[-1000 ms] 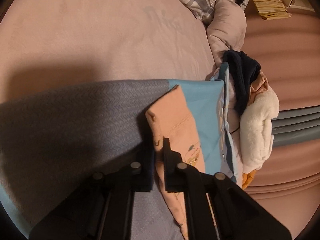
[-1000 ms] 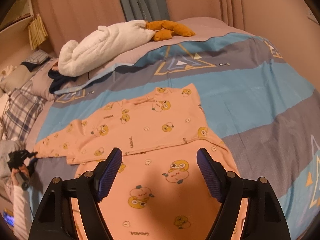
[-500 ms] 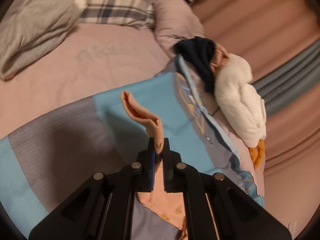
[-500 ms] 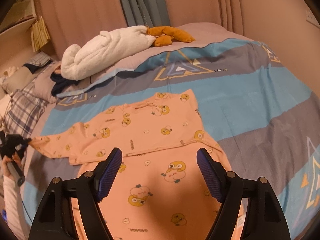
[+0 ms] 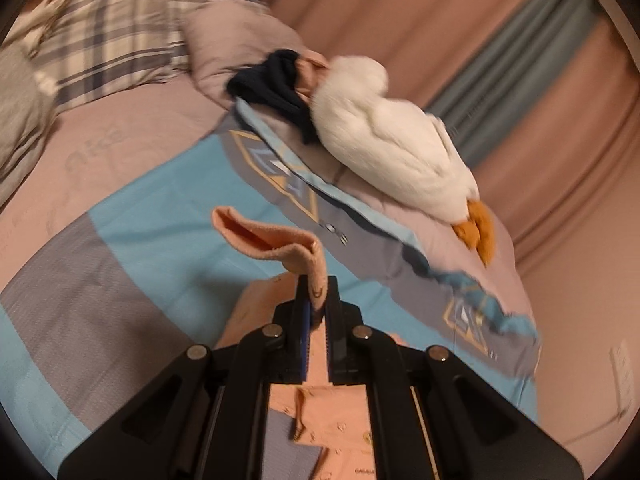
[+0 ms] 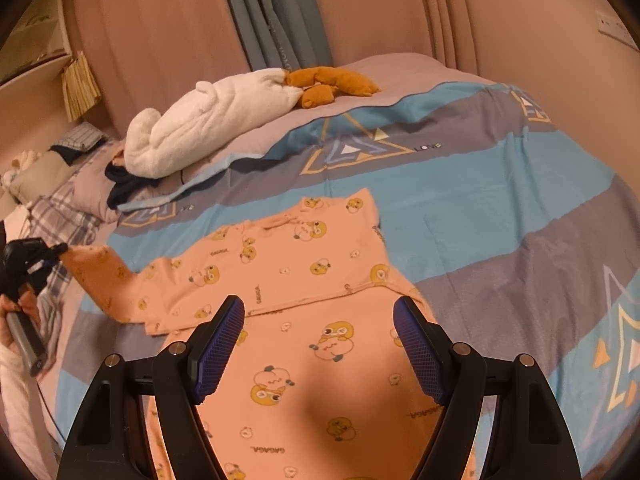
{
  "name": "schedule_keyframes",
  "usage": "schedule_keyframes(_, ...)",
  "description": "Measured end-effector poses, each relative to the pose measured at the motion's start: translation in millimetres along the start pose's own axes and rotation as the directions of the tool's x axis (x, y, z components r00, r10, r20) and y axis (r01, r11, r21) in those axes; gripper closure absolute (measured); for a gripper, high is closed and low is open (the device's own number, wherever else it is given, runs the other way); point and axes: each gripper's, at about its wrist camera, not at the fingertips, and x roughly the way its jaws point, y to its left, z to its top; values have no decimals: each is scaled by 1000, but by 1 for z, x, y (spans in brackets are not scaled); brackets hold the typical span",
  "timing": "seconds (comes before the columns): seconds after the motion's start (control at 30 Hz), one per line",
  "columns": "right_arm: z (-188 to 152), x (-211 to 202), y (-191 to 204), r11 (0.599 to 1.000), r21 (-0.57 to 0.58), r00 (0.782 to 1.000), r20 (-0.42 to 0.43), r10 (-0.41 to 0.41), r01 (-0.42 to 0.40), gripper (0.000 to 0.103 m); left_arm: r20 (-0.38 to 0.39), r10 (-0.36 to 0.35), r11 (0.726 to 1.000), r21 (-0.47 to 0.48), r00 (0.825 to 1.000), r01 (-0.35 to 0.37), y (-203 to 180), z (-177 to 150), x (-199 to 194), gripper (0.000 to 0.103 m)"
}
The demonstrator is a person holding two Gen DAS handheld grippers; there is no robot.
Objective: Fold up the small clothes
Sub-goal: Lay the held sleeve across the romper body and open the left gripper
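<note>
Pyjamas (image 6: 280,264) lie mostly flat; our left gripper (image 5: 316,300) pinches the sleeve (image 5: 272,240) aloft, right gripper (image 6: 320,344) spread and empty. We judge folding barely begun.

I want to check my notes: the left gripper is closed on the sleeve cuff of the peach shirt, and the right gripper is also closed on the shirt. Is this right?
Not quite. The left gripper is closed on the sleeve cuff of the peach shirt, but the right gripper is open and hangs above the shirt, gripping nothing. The right wrist view shows this.
</note>
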Motion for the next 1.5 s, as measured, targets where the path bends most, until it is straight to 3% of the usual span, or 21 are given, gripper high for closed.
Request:
schedule_keyframes(0.27,-3,-2,-11,1000,18,1000,-6,2,-2,24,-81,15,989,146,997,-3,-42,-37,21,98)
schedule_keyframes(0.6,-7,-4,-24,999,48,1000,-10,-5,5,24,-156,20,969,247,988,20,-76,-77,42,98)
schedule_keyframes(0.93,-7,-3,-31,998,56,1000,-19,-15,17,24,-272,76,938,347,959,24,-92,-132,81,97)
schedule_keyframes(1.17,-7,-2,-35,998,54,999,-25,-31,32,24,-328,114,927,374,938,18,-89,-158,99,97)
schedule_keyframes(1.5,-10,1,-36,998,56,999,-37,-28,30,24,-382,142,937,350,913,1,-78,-175,115,96)
